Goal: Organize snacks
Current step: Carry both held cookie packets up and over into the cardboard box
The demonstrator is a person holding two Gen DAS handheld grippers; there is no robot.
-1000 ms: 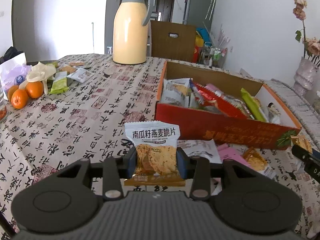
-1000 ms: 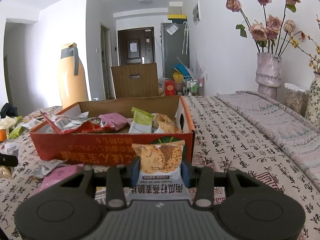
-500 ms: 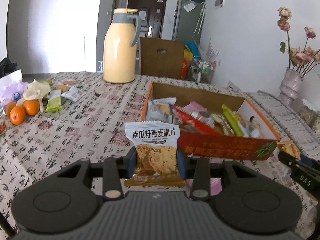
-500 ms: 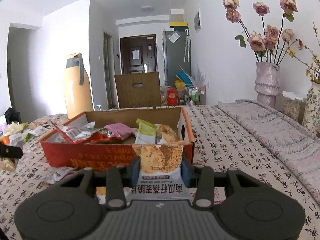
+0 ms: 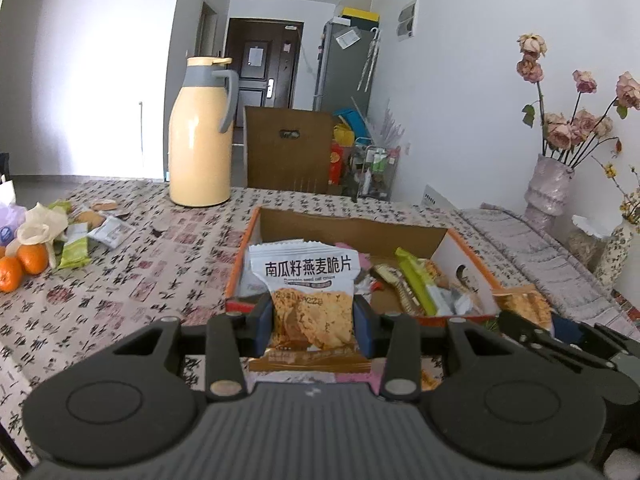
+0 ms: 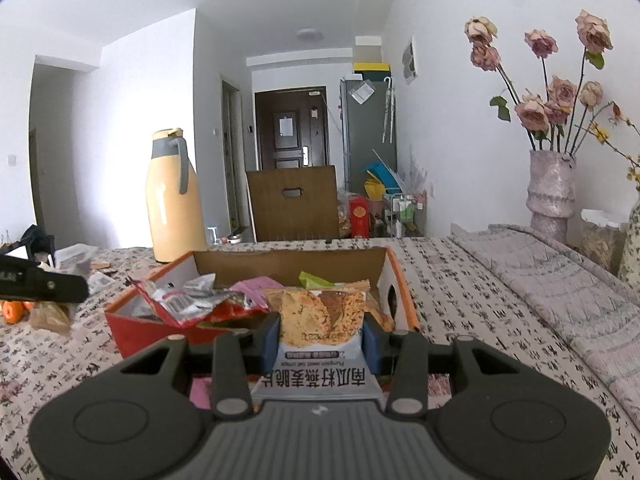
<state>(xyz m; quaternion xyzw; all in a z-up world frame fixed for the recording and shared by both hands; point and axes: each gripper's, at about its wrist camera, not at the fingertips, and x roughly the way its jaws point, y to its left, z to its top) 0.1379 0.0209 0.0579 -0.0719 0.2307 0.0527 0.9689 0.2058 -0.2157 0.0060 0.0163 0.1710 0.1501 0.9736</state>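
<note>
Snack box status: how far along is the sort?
Partly done: the orange box already holds several packets. In hand: left gripper and right gripper each clamp an oat crisp packet near the box. Left: loose snacks by the oranges.

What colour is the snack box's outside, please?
Red-orange; the snack box shows it best in the right wrist view.
</note>
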